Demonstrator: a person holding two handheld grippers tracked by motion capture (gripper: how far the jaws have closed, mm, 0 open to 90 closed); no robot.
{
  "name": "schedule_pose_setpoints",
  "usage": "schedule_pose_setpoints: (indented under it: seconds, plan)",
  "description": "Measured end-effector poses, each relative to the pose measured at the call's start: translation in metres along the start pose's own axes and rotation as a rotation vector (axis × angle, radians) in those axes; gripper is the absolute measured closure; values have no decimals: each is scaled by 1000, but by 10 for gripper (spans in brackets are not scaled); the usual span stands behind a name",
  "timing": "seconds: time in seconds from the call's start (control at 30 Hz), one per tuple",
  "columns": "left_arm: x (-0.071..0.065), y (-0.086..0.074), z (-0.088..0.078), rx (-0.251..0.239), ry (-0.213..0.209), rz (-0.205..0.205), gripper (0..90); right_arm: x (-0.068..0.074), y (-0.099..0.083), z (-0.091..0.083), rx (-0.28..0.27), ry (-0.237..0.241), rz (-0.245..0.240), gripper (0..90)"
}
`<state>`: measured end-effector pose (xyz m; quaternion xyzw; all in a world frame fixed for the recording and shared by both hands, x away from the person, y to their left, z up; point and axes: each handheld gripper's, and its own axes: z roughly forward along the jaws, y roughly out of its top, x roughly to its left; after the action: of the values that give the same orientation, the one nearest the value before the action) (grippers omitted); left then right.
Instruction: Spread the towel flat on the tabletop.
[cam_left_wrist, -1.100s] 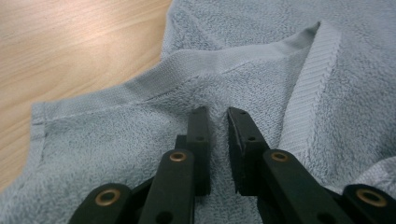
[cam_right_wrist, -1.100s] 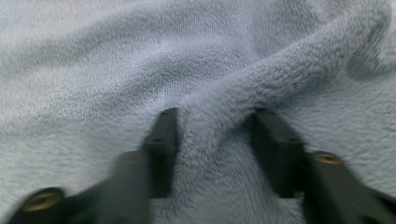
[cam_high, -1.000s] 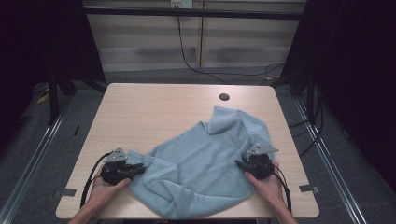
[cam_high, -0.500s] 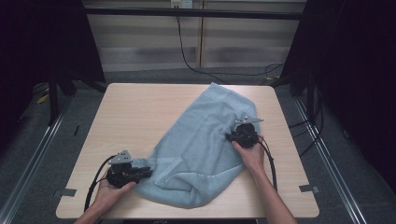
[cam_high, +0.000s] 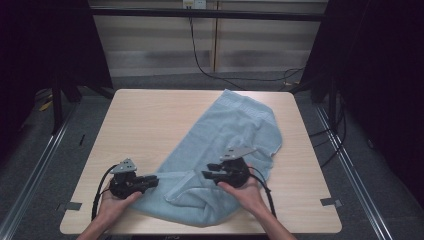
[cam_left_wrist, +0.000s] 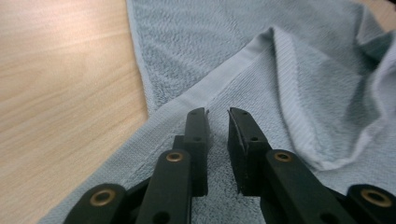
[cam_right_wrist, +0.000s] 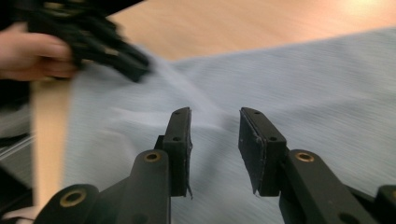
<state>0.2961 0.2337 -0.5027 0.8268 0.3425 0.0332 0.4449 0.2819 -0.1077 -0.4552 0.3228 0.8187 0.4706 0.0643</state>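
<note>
A pale wooden table (cam_high: 150, 125) stands between dark curtains, its whole left half and far left corner bare, with a further bare strip along the right edge. Across it, from the far right corner toward the near edge, runs a light blue towel (cam_high: 235, 135) laid on a slant; its far end reaches the table's back edge, and its near end bunches in folds just short of the front edge. A flat woven hem band (cam_left_wrist: 219, 81) crosses the towel's near left part, and one corner lies turned over on the layer beneath it.

The person's left hand holds the left gripper (cam_high: 150, 181) low at the towel's near left edge. In the left gripper view its jaws stand a narrow gap apart over the terry just inside the hem; no cloth shows between the pads, and wood lies open right beside them.

The right gripper (cam_high: 210, 175) hovers over the middle of the towel's near half, pointing toward the left one, with the two well apart. Its jaws have just been opening and stand spread, nothing between them, blue cloth blurred below.
</note>
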Motion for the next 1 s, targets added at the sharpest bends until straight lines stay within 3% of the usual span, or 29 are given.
schedule_pose_setpoints:
  seconds: [0.23,0.37,0.47,0.53,0.6,0.63,0.7,0.77,0.83,1.0]
  plan:
    - [1,0,5,16,8,-4,791,46,12,49,59,175,-61,644]
    - [2,0,6,16,2,-8,789,57,1,71,134,206,-92,604]
    - [3,0,6,14,-3,-19,789,60,-4,77,171,235,-123,560]
    - [3,1,6,13,-4,-23,788,62,-5,78,179,238,-145,531]
    - [3,1,6,14,-3,-24,787,65,-8,82,223,220,-172,514]
    - [3,1,6,15,-4,-24,785,66,-9,84,228,215,-182,550]
    - [3,1,6,16,-3,-22,783,65,-10,82,216,158,-201,726]
    - [3,0,5,16,-4,-20,782,61,-10,80,189,160,-153,854]
    - [3,-1,4,15,-5,-22,779,57,-10,75,168,152,-136,869]
    - [4,-2,-5,1,-13,-24,742,42,-7,42,87,113,-69,874]
